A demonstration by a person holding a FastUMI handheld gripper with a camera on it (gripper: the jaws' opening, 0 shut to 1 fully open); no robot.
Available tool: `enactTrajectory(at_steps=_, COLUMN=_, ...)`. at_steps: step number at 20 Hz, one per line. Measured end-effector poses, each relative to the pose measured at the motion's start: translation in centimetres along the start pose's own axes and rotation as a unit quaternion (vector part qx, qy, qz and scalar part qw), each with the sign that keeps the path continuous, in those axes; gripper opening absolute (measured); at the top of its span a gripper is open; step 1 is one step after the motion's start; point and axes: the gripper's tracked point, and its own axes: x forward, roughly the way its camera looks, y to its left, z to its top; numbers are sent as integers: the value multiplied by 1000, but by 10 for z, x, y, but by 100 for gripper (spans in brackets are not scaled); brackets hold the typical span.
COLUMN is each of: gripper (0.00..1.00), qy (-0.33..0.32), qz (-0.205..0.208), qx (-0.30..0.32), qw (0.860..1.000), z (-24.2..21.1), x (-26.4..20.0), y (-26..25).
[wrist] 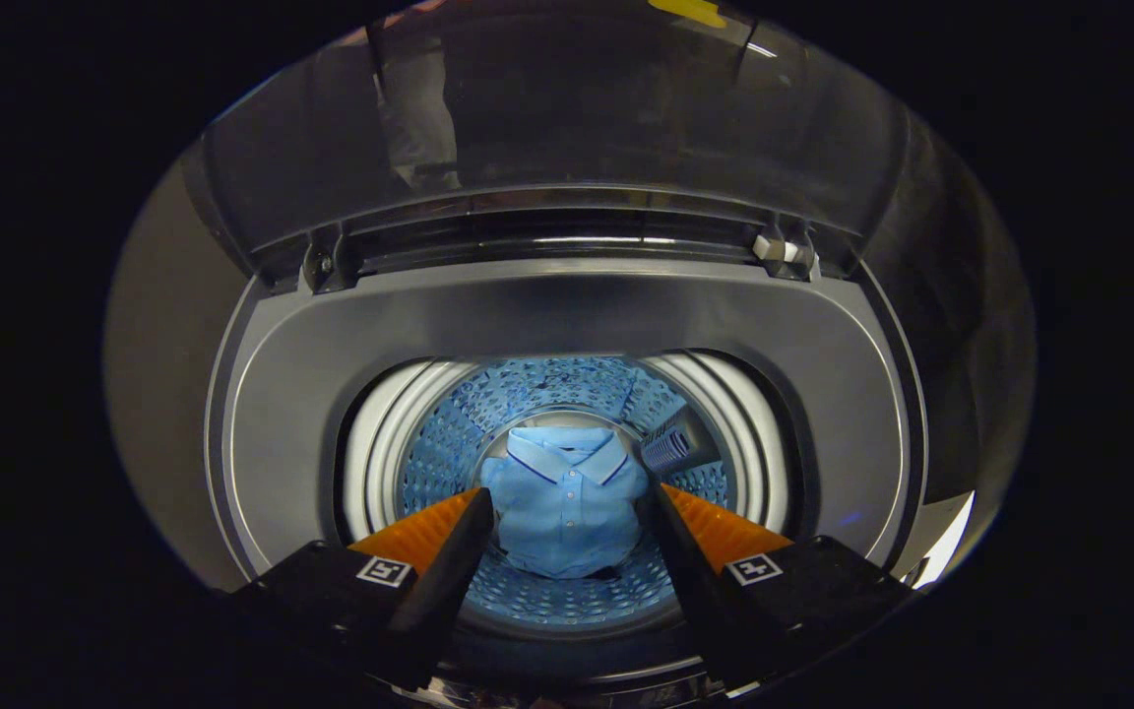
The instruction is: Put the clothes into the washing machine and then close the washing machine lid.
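Below, claw (567, 512) spread, shirt (567, 512) edges hidden behind fingers

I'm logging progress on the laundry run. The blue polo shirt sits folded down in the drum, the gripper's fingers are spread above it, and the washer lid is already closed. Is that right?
Not quite: the lid is still raised, standing open behind the drum opening, as the gripper view shows. The rest holds: the blue polo shirt lies folded in the drum, and the gripper has its fingers spread apart above it.
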Motion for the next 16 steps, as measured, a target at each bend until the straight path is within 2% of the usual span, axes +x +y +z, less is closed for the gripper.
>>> enactTrajectory(at_steps=4, gripper=99, qy=-6, qz=-7, qx=4, qw=1000, z=3, x=-12, y=-4)
enactTrajectory(at_steps=6, gripper=99, qy=-28, qz=-9, qx=15, qw=999, z=15, x=-33, y=-9)
enactTrajectory(at_steps=11, gripper=99, qy=-118, qz=-33, qx=25, qw=992, z=68, x=-105, y=-26)
enactTrajectory(at_steps=16, gripper=99, qy=-189, qz=-27, qx=20, qw=981, z=136, x=-175, y=-18)
